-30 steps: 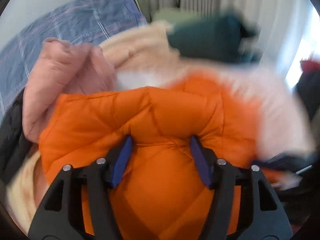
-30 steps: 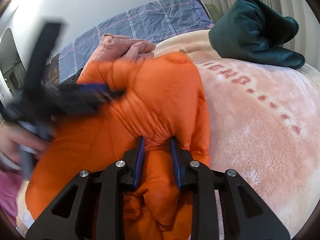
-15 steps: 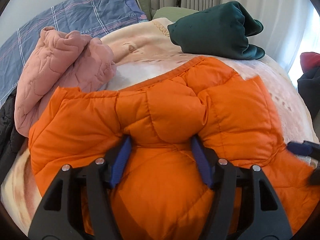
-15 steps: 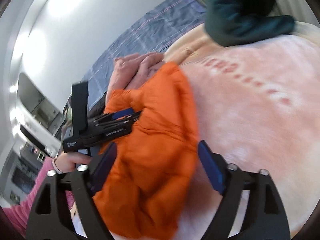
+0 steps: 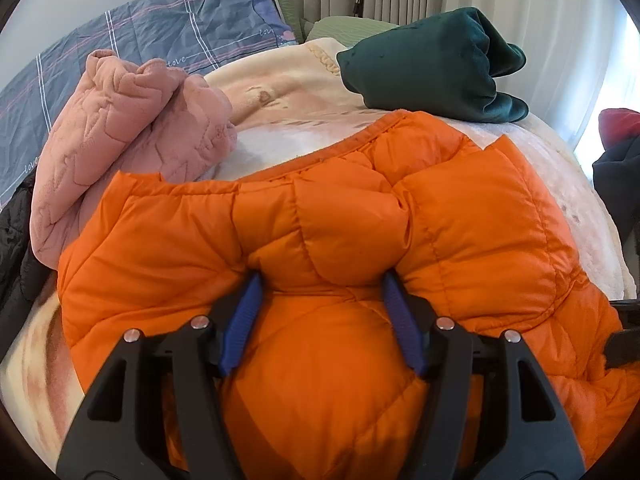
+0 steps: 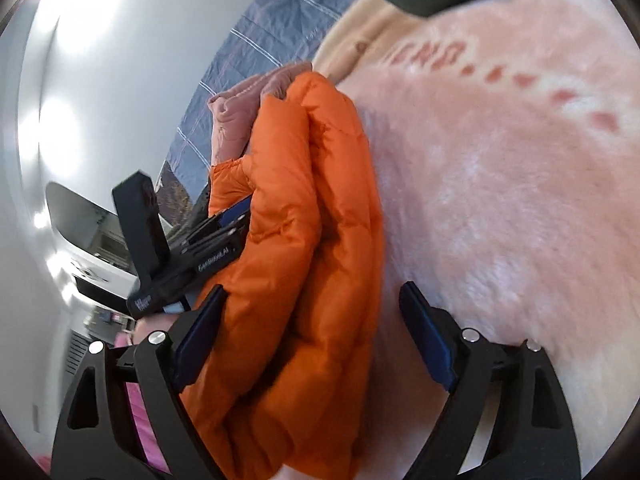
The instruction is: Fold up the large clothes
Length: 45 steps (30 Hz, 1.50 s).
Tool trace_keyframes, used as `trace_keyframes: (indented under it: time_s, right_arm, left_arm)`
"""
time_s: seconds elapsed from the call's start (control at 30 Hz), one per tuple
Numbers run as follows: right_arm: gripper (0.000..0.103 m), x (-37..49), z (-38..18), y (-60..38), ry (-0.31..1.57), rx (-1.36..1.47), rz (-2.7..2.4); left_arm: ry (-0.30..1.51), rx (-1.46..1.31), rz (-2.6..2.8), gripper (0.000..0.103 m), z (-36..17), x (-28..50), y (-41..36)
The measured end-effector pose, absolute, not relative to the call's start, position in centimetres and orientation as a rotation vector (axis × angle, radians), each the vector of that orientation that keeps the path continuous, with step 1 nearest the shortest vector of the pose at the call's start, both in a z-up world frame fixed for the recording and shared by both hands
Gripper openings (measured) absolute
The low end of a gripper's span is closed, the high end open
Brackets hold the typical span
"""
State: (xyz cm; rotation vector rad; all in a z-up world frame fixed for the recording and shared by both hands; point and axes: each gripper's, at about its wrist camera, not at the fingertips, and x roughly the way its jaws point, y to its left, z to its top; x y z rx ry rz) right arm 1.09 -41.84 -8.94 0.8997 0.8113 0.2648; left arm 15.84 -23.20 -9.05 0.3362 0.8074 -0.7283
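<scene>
An orange puffer jacket point(image 5: 320, 220) lies across the pink fleece blanket point(image 6: 500, 200) on the bed. My left gripper point(image 5: 321, 284) is shut on a thick bulging fold of the jacket near its front edge. The right wrist view shows the jacket point(image 6: 304, 240) bunched in a ridge, with the left gripper point(image 6: 200, 256) clamped on its far side. My right gripper point(image 6: 312, 292) is rolled to one side and its jaws are opening. The jacket's edge lies between them by the left pad, and the right pad stands apart over the blanket.
A pink quilted garment point(image 5: 132, 132) is heaped at the jacket's left. A dark green garment point(image 5: 432, 64) lies at the back near the curtains. A blue plaid cover point(image 5: 140, 40) fills the far left, and dark clothes point(image 5: 616, 176) sit at the right edge.
My right gripper let go of the jacket fold, opened wide and rolled over. The left gripper has kept its grip, and the jacket has settled flatter on the blanket.
</scene>
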Motion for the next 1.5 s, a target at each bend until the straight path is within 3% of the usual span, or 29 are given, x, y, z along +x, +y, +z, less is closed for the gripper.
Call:
trace_keyframes:
  time_s: [0.6,0.63,0.7,0.8,1.2,1.27,1.33,1.43,1.5]
  right_arm:
    - [0.09,4.2,-9.3,-38.9,0.909,0.865,0.299]
    - [0.088,4.1,-9.3,-38.8,0.889,0.854,0.305]
    - [0.071,3.6,-9.3,-38.7,0.857,0.823,0.309]
    - [0.062,2.8,-9.6,-38.8,0.826,0.822,0.3]
    - [0.061,3.7,-10.0,-37.8,0.805,0.766,0.266]
    - [0.061,3.5,-10.1,-37.7,0.801,0.758,0.267]
    - [0.062,3.1,-10.4,-37.7,0.798,0.753,0.268]
    - [0.062,3.1,-10.6,-37.7,0.796,0.754,0.271]
    - [0.063,3.1,-10.6,-37.7,0.794,0.753,0.272]
  left_arm:
    - [0.809,0.308,-0.745,0.063,-9.1,16.1,-23.2]
    - [0.808,0.306,-0.746,0.063,-9.0,16.1,-23.1]
    - [0.805,0.298,-0.751,0.063,-8.9,16.1,-23.1]
    - [0.799,0.29,-0.755,0.063,-8.7,16.0,-23.0]
    - [0.765,0.326,-0.742,0.063,-8.4,15.3,-23.1]
    - [0.763,0.329,-0.741,0.065,-8.0,15.2,-22.9]
    - [0.755,0.316,-0.751,0.073,-7.2,14.9,-22.2]
    - [0.711,0.234,-0.758,0.094,-5.5,14.2,-19.2]
    - [0.703,0.165,-0.715,0.097,-5.0,14.3,-16.2]
